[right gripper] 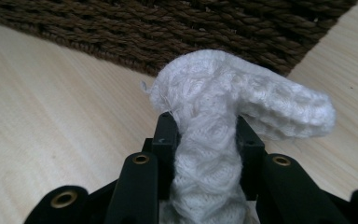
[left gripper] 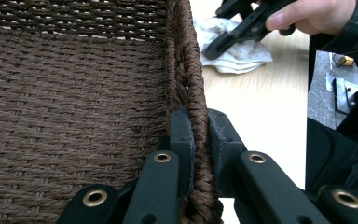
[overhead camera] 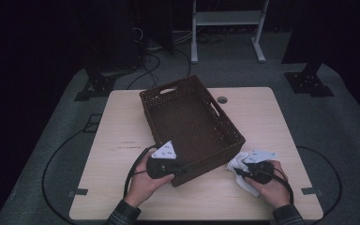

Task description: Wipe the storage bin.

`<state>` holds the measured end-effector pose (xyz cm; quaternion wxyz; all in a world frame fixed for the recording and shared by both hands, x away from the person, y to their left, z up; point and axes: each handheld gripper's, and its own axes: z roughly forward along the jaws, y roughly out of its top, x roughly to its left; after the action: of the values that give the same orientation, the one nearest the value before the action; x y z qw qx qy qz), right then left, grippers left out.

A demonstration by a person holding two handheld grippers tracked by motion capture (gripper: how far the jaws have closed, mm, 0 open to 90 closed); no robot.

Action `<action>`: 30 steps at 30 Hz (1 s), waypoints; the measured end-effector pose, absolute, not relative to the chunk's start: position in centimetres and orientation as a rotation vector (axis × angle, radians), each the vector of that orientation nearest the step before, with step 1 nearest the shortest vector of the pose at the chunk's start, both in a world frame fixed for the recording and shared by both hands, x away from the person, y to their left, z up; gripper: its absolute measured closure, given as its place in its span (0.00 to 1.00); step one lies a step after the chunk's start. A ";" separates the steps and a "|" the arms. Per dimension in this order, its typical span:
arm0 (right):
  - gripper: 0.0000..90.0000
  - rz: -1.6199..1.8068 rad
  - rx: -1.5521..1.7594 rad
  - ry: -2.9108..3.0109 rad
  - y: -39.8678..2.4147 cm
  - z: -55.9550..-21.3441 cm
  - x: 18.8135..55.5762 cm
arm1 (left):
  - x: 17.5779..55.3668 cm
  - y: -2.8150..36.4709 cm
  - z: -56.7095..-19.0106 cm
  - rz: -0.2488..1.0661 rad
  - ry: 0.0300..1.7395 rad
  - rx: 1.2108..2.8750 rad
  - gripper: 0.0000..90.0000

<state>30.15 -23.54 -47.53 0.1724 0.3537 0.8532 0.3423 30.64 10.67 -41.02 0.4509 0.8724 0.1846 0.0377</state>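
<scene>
A dark brown woven basket point(overhead camera: 225, 125) stands at an angle on the middle of the wooden table point(overhead camera: 122, 122). My left gripper point(overhead camera: 180, 171) is shut on the basket's near corner; in the left gripper view its jaws pinch the braided rim point(left gripper: 186, 70) between them, one inside and one outside the wall. A white knitted cloth point(overhead camera: 236, 162) lies on the table just right of the basket's near right corner. My right gripper point(overhead camera: 240, 172) is shut on the cloth point(right gripper: 242, 98), which bulges above the jaws and folds over to the right, with the basket wall point(right gripper: 191, 32) close behind.
The basket's inside looks bare, with handle cut-outs in its end walls. A round cable hole point(overhead camera: 222, 100) sits in the table behind it. Bare tabletop lies to the basket's left and far right. Cables trail from both grippers toward the front edge.
</scene>
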 end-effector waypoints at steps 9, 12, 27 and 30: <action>0.75 0.956 1.030 2.441 -22.3 -48.0 32.0 | 30.7 10.7 -41.1 0.077 0.446 2.160 0.90; 0.75 0.951 1.027 2.454 -22.1 -48.0 32.4 | 30.8 10.7 -41.1 0.076 0.444 2.161 0.90; 0.75 1.031 1.034 2.386 -23.1 -46.8 32.1 | 30.8 10.8 -41.1 0.067 0.440 2.160 0.90; 0.75 1.043 1.037 2.371 -23.3 -46.3 32.0 | 30.8 10.8 -41.1 0.066 0.439 2.160 0.90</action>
<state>31.96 -23.26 -46.33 0.1750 0.3660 0.8366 0.3680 30.82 10.77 -41.13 0.4513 0.8741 0.1776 0.0266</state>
